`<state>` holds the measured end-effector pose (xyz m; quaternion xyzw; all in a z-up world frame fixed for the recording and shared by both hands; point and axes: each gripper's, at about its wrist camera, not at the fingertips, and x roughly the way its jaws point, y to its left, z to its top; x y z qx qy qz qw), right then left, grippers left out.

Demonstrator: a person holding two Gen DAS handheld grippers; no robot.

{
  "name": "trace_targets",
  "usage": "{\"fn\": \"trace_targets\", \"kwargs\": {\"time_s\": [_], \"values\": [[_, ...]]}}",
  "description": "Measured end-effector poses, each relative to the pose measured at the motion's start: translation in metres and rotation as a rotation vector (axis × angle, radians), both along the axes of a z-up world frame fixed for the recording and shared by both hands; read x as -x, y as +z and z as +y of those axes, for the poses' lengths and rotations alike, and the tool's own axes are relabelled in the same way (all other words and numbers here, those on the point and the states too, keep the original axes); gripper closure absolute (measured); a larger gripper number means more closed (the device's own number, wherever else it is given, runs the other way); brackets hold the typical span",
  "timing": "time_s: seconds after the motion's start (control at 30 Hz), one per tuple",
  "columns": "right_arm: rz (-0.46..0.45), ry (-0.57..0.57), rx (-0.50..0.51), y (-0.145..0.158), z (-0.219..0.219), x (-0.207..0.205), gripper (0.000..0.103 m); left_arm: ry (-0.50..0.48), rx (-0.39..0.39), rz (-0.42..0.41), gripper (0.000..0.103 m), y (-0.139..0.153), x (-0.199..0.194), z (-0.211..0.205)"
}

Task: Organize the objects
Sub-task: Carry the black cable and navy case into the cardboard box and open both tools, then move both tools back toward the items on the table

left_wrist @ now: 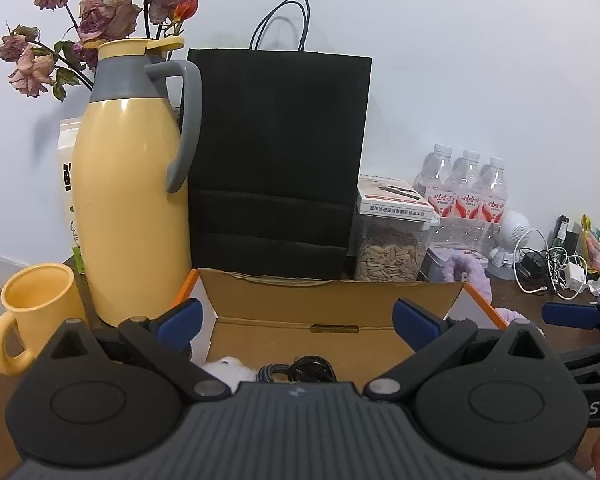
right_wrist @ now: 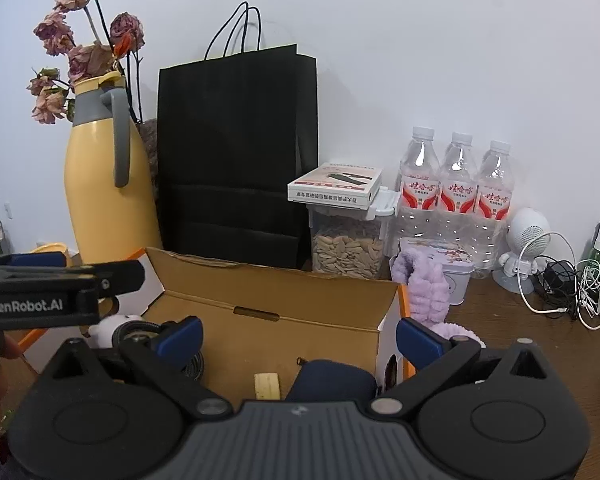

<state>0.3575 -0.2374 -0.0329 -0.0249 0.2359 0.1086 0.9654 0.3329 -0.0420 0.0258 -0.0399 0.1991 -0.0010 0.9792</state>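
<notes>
An open cardboard box (left_wrist: 320, 300) with orange edges lies just ahead of both grippers on the brown table. In the left wrist view, a white fluffy item (left_wrist: 230, 366) and a coiled black cable (left_wrist: 300, 370) rest at its near end. The right wrist view looks into the same box (right_wrist: 276, 292) and shows a dark blue object (right_wrist: 332, 380) and a pale yellow block (right_wrist: 267, 386) inside. My left gripper (left_wrist: 298, 320) is open, with nothing between its blue pads. My right gripper (right_wrist: 300, 338) is open too, over the box's right half. The two grippers are side by side.
Behind the box stand a yellow thermos jug (left_wrist: 132, 184), a black paper bag (left_wrist: 276, 152) and a clear jar of seeds (left_wrist: 392, 252). A yellow mug (left_wrist: 32, 304) sits far left. To the right are water bottles (right_wrist: 456, 188), a purple fuzzy item (right_wrist: 424, 288) and tangled chargers (right_wrist: 580, 284).
</notes>
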Motion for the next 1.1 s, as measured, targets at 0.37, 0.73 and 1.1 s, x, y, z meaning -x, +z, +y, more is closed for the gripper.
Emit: {"fn": "trace_targets", "kwargs": {"time_s": [0.37,0.73,1.1], "values": [[-0.077,-0.010,0.011,0.015,-0.003,0.021,0.000,-0.017,0.007,-0.043,0.000,0.017,0.018,0.002],[-0.215,-0.033,0.040,0.038,-0.003,0.081,0.000,-0.028,0.001,-0.145,0.000,0.039,0.074,0.011],[-0.215,-0.035,0.051,0.028,0.002,0.145,0.000,-0.021,-0.023,-0.094,0.000,0.029,0.126,0.022]]}}
